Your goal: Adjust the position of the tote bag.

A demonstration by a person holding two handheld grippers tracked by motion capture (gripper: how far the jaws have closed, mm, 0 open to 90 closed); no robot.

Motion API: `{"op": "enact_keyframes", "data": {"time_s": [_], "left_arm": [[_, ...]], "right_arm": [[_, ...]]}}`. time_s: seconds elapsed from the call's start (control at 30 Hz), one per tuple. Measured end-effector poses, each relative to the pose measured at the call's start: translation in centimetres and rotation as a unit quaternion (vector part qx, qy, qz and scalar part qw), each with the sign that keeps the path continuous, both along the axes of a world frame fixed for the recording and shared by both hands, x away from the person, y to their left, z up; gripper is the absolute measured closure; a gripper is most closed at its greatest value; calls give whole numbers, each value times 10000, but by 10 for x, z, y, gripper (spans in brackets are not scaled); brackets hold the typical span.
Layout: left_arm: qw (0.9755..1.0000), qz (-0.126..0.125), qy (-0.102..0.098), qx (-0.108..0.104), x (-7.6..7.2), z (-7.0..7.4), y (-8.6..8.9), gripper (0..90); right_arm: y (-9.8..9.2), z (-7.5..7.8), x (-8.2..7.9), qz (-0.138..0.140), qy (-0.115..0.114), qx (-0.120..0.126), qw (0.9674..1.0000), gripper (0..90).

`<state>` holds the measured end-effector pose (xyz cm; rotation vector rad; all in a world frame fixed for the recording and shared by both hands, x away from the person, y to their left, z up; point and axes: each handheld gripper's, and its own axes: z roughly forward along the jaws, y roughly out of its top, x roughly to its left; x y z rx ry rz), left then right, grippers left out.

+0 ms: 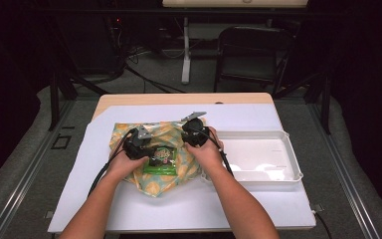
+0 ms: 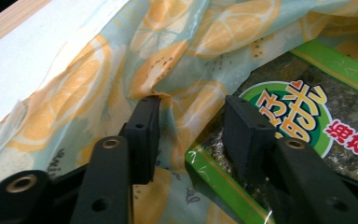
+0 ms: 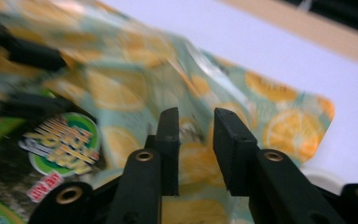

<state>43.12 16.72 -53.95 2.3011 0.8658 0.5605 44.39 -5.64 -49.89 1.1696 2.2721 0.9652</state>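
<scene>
Left gripper (image 2: 191, 135): black jaws spread, pads pressing on nothing; a raised fold of thin plastic bag printed with orange slices on pale blue-green (image 2: 121, 70) standing between them, left pad at the crease, right pad over the corner of a flat green-bordered dark seaweed snack packet with a round green label and red tag (image 2: 307, 116). Right gripper (image 3: 196, 149): black jaws parted, nothing pinched; the same citrus-print bag (image 3: 135, 79) lying under and beyond the tips, blurred; packet (image 3: 60, 140) off to the left of these tips, with the other gripper's dark jaws farther left at the frame edge. From the high view: left gripper (image 1: 140, 142) and right gripper (image 1: 195, 130) both low over the bag (image 1: 129, 130), one at each side of the packet (image 1: 160, 160), which lies on the bag between the two hands, nearer the person than the tips. Bag resting on a white sheet covering the tabletop (image 1: 258, 199). Just right of the right gripper: shallow white rectangular plastic tray (image 1: 278, 135), its left rim near the right hand (image 1: 206, 152). Left hand (image 1: 124, 164) on the bag's near-left part. Beyond the sheet: strip of light wooden table edge (image 1: 184, 98).
</scene>
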Motion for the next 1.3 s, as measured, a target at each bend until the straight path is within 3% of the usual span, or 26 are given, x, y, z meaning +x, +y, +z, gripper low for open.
{"op": "enact_keyframes", "data": {"time_s": [0.1,0.23,0.33,0.4,0.57,0.67,0.7,0.87,1.1,1.23,1.3], "left_arm": [[10000,-11,-23,-36,0,-1,-1,631],[10000,-42,-37,-55,0,-2,-3,709],[9999,-90,-65,-32,-1,-3,-6,755],[9999,-104,-105,-9,-2,-4,-8,804],[9999,-102,-117,-28,-2,-4,-9,862],[9999,-56,-92,-104,-1,-4,-7,895],[9999,-32,-70,-129,0,-4,-6,900],[9998,65,-106,-154,1,-3,-5,900],[9990,257,-234,-267,1,1,-2,893],[9989,329,-279,-186,1,4,0,781],[9986,403,-308,-170,1,5,1,739]], "right_arm": [[4,11,-9,167,-223,215,9994,693],[15,12,-18,423,-252,236,9985,686],[25,5,-19,651,-151,7,9978,669],[32,-5,-17,745,-33,-286,9968,644],[35,-16,-10,712,159,-411,9965,647],[38,-21,-7,721,224,-485,9960,720],[39,-21,-7,773,214,-613,9949,815],[40,-17,-9,750,3,-681,9949,900],[39,-11,-3,589,-88,-595,9965,900],[40,-10,4,352,-135,-385,9985,900],[38,-8,8,307,-100,-414,9986,900]]}}
